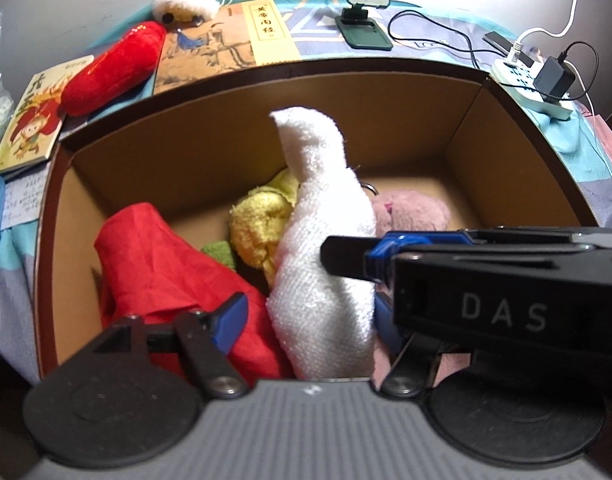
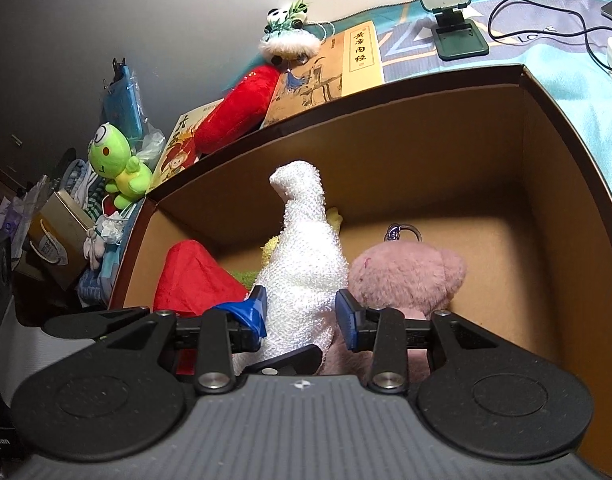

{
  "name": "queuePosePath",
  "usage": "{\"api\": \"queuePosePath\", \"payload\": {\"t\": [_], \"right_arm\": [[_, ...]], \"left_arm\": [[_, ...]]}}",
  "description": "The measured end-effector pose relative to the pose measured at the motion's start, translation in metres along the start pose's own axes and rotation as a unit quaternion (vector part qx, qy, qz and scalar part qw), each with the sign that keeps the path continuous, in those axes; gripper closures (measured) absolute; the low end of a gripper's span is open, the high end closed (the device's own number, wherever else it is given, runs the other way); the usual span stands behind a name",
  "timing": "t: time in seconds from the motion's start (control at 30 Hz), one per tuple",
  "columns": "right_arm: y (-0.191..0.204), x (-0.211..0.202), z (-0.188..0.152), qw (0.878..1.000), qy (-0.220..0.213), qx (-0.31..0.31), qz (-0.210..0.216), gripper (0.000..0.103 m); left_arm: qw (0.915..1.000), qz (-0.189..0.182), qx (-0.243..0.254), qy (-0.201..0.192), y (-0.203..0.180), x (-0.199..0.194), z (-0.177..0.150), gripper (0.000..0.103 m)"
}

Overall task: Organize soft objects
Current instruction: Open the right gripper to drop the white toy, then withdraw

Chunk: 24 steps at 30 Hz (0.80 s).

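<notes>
White terry towel (image 2: 302,276), rolled and standing upright inside brown cardboard box (image 2: 553,184), clamped low on its body between the 2 blue pads of right gripper (image 2: 302,316); tip leaning toward the far wall. Seen again in the left view (image 1: 325,240), between the spread fingers of left gripper (image 1: 306,312): left blue pad (image 1: 230,320) clear of the cloth, resting against red cloth (image 1: 166,264); jaws released, gripping nothing. Right gripper's black finger crossing in from the right of the left gripper and pressing the towel's side.

Contents of box, relative to right gripper:
- Pink plush toy (image 2: 409,276), just right of the towel, touching it, metal keyring at its top.
- Red cloth (image 2: 194,276), left of the towel, bunched against the near-left corner.
- Yellow plush (image 1: 262,224), behind the towel, partly hidden; small green piece (image 1: 220,252) beside it.

Outside box, beyond the far-left wall:
- Red plush (image 2: 238,112) lying across 2 books.
- Panda plush (image 2: 290,36) at the wall.
- Green frog plush (image 2: 118,164), far left, upright among clutter.
- Green phone stand (image 2: 453,20), far right, on blue bedspread (image 2: 577,76).
- White power strip (image 1: 533,88) with cables, far right of left gripper.
</notes>
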State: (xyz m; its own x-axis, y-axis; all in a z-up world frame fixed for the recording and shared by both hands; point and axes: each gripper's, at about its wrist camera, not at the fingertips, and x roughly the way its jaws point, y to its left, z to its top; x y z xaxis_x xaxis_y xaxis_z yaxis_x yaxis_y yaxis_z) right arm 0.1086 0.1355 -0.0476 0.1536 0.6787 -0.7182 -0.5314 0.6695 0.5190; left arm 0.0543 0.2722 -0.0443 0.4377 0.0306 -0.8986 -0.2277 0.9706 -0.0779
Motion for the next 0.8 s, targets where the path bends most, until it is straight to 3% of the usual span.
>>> {"api": "queuePosePath", "payload": {"t": [0.37,0.8], "right_arm": [[0.013,-0.032,-0.007,0.999,-0.03,-0.016,0.001,0.082],[0.033,-0.088,-0.038,0.997,-0.066,-0.048,0.011,0.082]], "left_arm": [[0.9989,0.036,0.005,-0.029,-0.005,-0.037,-0.016,0.035],[0.9946,0.063,0.001,-0.082,-0.025,-0.1,-0.05,0.035]]}}
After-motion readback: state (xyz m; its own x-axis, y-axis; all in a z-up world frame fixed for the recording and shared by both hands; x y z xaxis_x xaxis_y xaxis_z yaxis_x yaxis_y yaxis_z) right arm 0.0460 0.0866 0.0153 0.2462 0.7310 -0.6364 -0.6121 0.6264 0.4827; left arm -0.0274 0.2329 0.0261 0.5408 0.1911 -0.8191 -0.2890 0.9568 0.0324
